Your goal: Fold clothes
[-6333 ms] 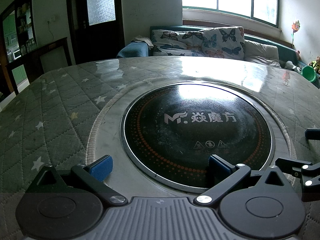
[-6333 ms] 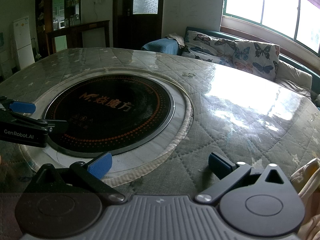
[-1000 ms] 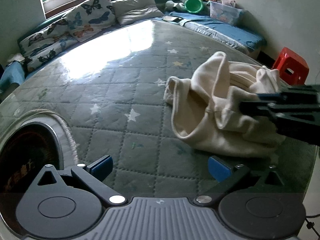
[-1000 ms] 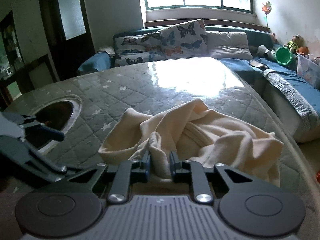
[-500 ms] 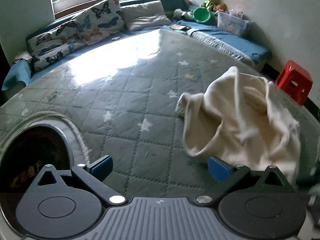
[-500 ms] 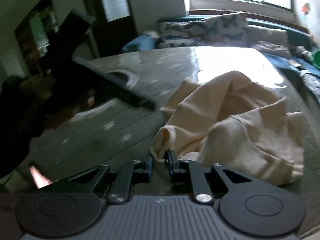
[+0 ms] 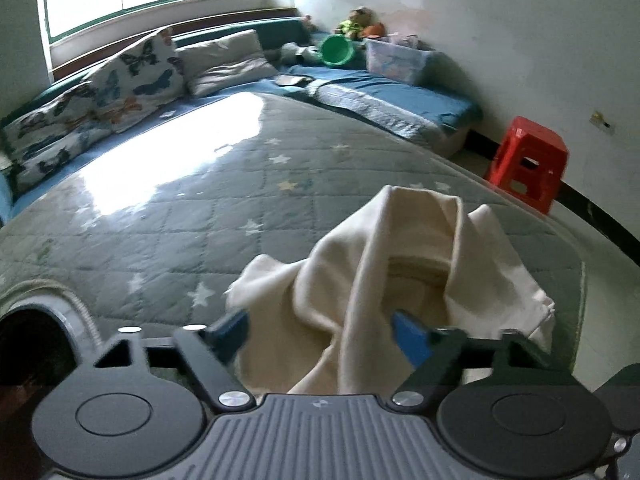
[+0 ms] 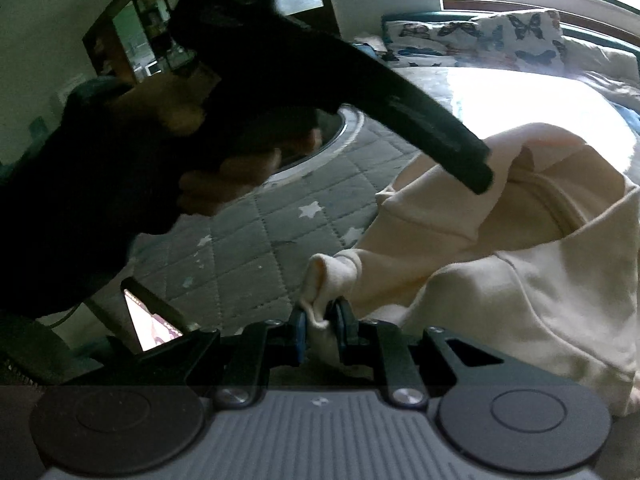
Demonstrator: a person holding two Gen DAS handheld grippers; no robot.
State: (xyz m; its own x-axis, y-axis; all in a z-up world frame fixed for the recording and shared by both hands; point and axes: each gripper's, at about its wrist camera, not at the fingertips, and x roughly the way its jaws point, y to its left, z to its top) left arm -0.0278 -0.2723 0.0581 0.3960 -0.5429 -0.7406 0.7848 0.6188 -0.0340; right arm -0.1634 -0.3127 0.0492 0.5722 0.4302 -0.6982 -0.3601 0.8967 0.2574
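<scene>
A crumpled cream garment lies on the quilted star-pattern table cover, near the table's right edge. My left gripper is open, its blue pads either side of a raised fold of the garment, the cloth between the fingers. My right gripper is shut on a bunched edge of the cream garment and holds it lifted. In the right wrist view the left gripper, held by a hand, reaches over the garment with its tip at the cloth.
A round black hotplate is set in the table at the left. The table's edge runs close behind the garment. A red stool stands on the floor beyond. A cushioned bench lines the far wall.
My left gripper has moved right and forward onto the garment, so a fold now sits between its open fingers. My right gripper has kept its hold and lifted the edge.
</scene>
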